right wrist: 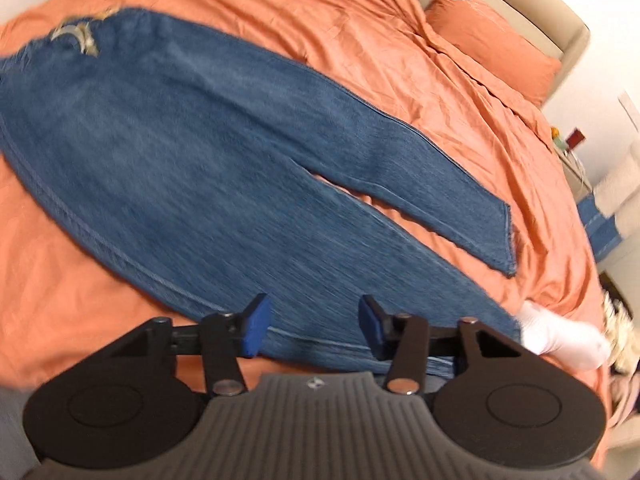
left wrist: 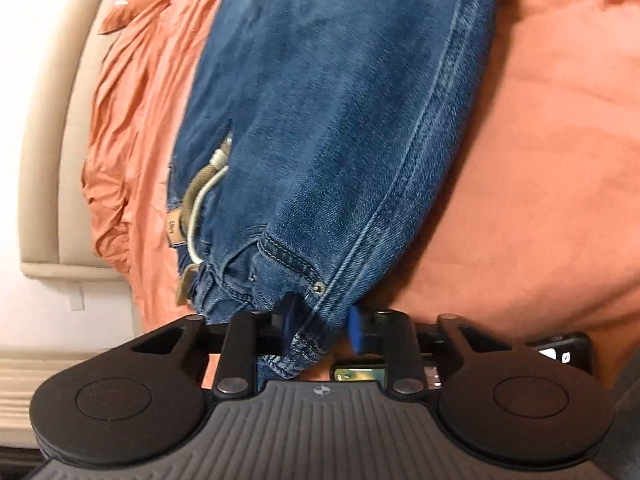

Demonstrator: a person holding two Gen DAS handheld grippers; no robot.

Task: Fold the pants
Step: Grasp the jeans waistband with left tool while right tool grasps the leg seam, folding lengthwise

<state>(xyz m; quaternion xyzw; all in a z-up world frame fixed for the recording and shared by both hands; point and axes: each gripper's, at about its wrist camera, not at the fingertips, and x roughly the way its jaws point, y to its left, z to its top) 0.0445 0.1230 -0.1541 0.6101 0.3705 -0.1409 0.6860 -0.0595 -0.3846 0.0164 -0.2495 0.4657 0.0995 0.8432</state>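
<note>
Blue jeans [right wrist: 192, 140] lie spread on an orange bed sheet [right wrist: 360, 20], waist at the far left, both legs running toward the lower right. My left gripper [left wrist: 320, 328] is shut on the jeans' waistband [left wrist: 304, 320] near a pocket rivet, with denim bunched between the blue pads. A drawstring and leather tag [left wrist: 192, 204] show at the waist. My right gripper [right wrist: 314, 326] is open, its blue pads [right wrist: 256, 328] hovering just above the near leg's outer seam, holding nothing.
An orange pillow [right wrist: 492, 36] lies at the bed's head against a beige headboard [left wrist: 44, 152]. A white sock [right wrist: 560, 338] is at the near leg's end. A bedside table with small items [right wrist: 568, 144] stands at the right.
</note>
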